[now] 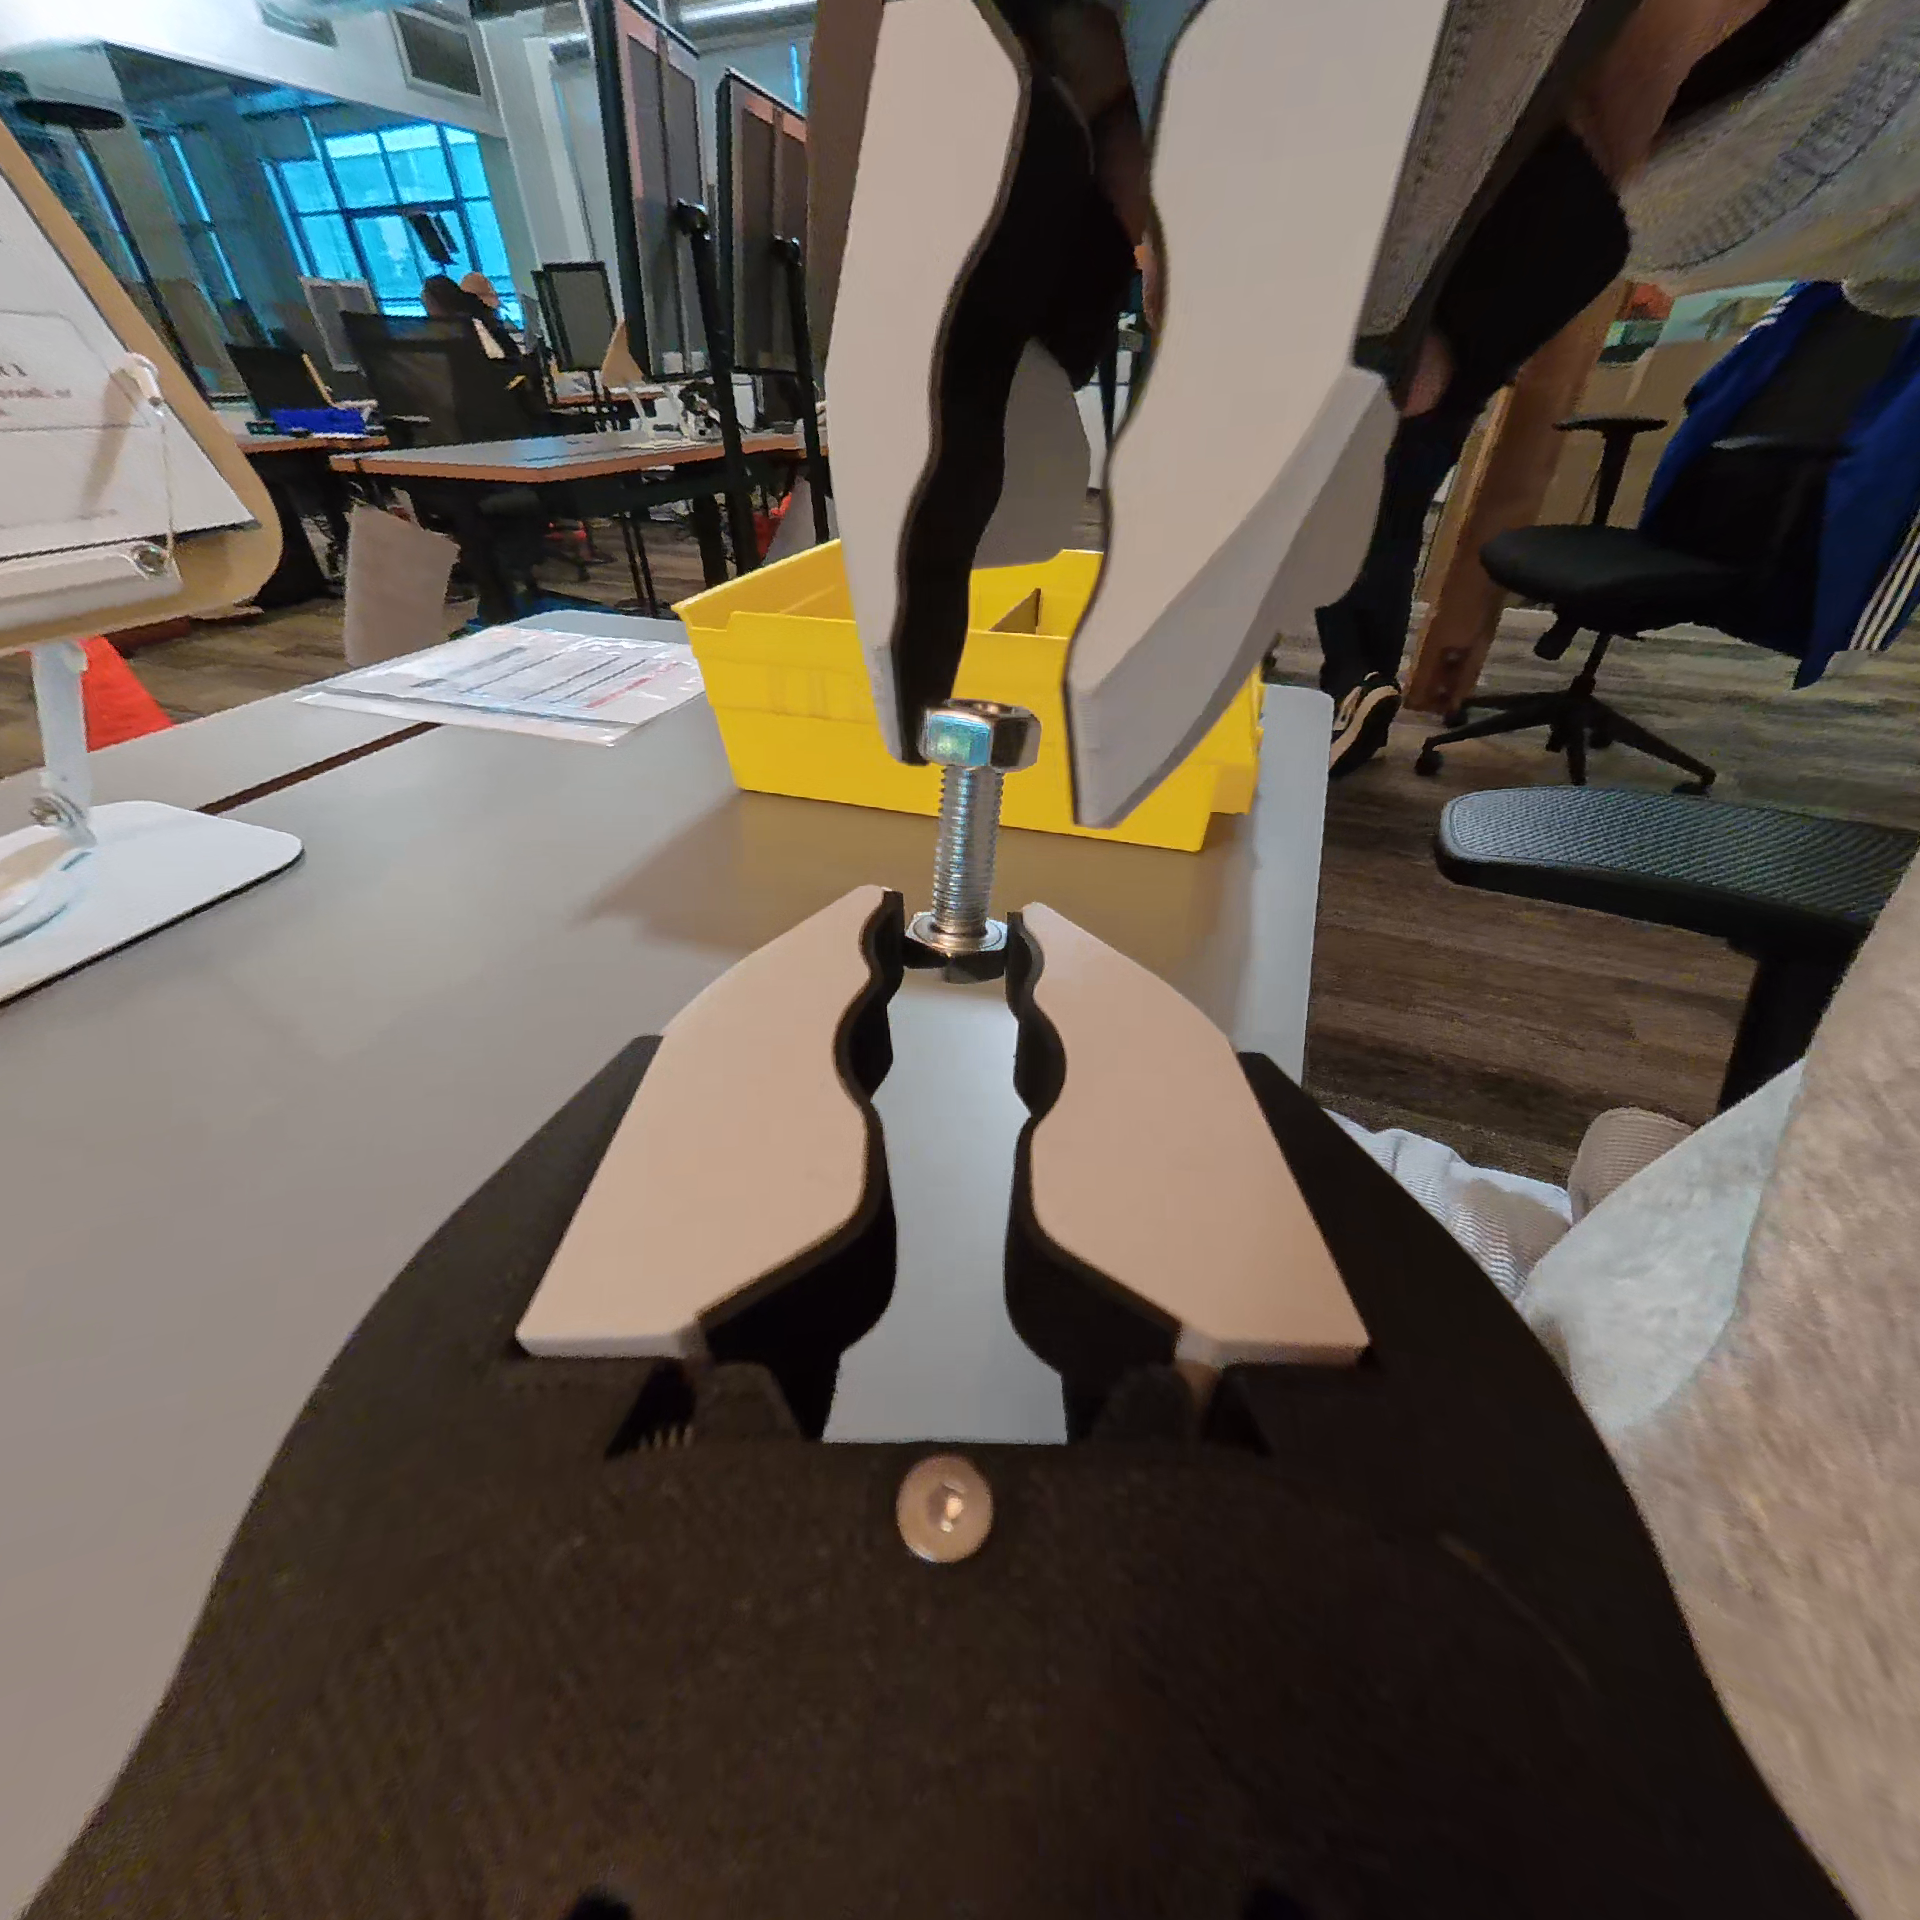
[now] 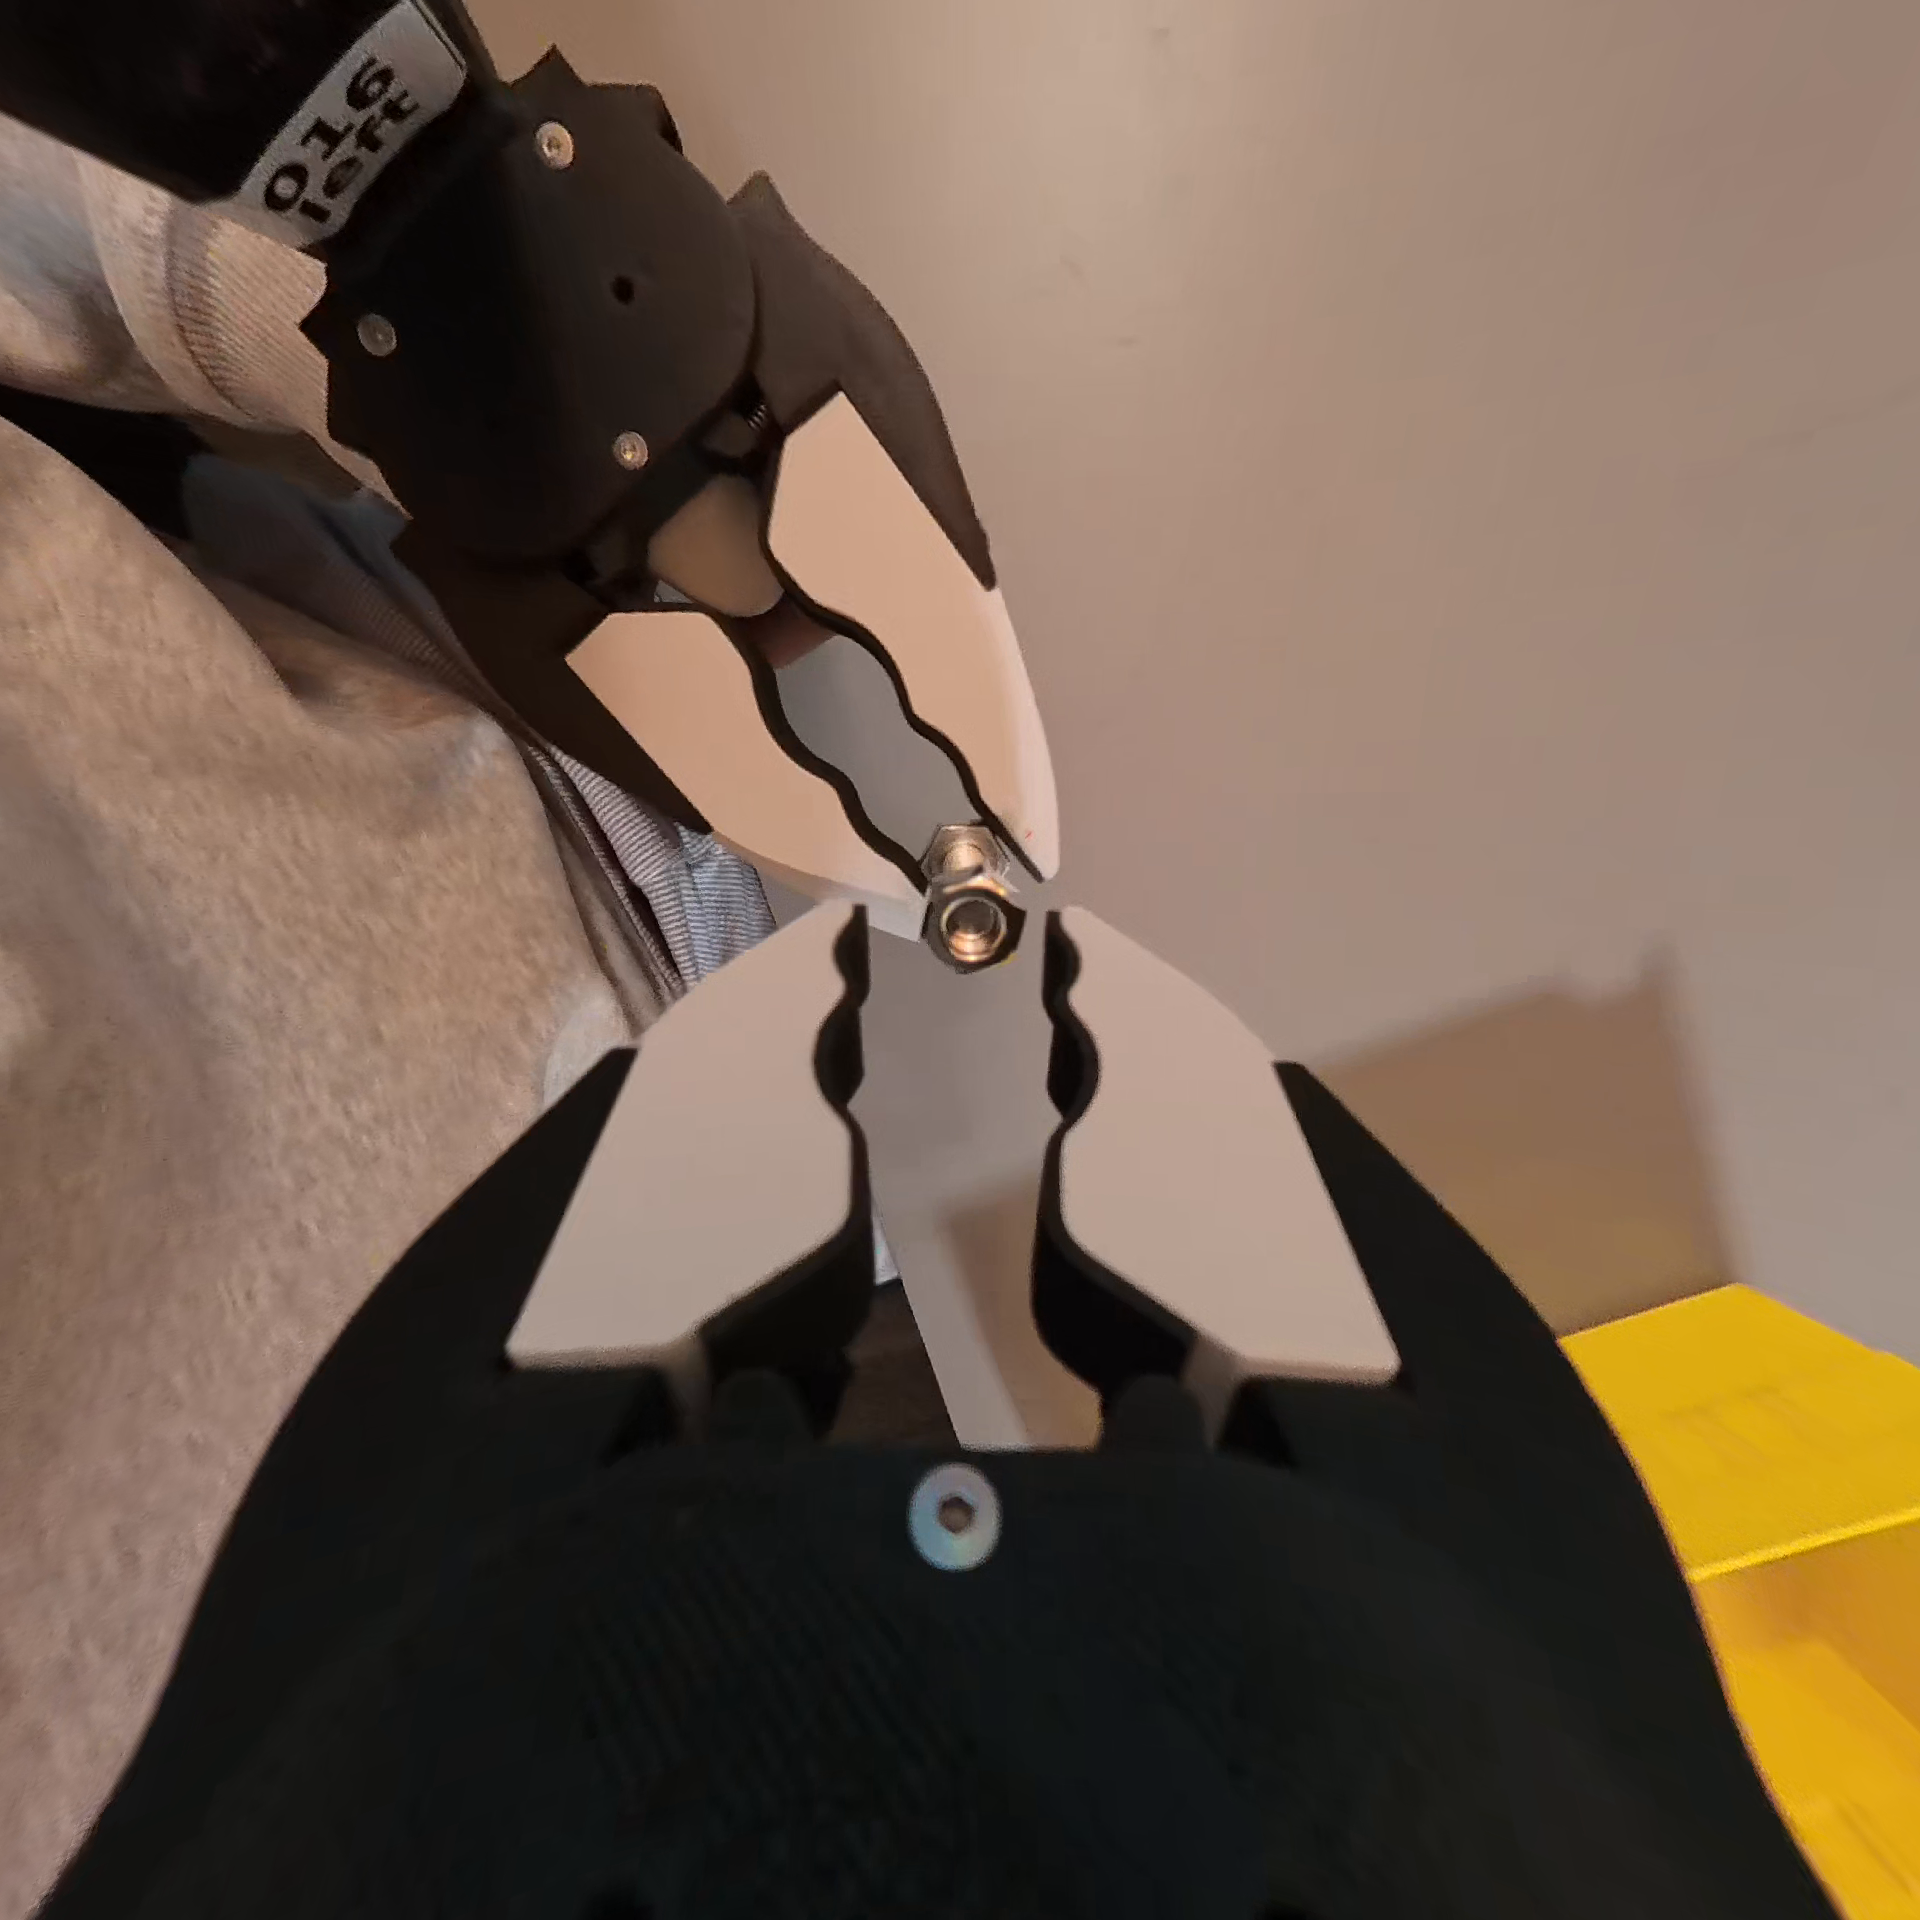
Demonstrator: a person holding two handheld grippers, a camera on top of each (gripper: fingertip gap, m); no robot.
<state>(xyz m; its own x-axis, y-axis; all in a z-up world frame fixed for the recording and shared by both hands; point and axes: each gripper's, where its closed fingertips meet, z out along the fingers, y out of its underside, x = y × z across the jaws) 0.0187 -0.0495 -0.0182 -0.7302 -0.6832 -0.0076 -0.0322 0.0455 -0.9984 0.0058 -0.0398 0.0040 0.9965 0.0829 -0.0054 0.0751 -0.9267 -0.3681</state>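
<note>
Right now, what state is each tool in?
Left tool: shut on the nut at the bolt's lower end.
Right tool: open around the bolt head.

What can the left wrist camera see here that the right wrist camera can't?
Only the left wrist view shows the office: the clear sheet of papers, black mesh chairs and white stand. Only the right wrist view shows the left gripper's round black body and the bolt end-on. Both show the left gripper shut on the silver nut with the threaded steel bolt upright in it, the open right gripper at the bolt's head, and the yellow plastic bin.
</note>
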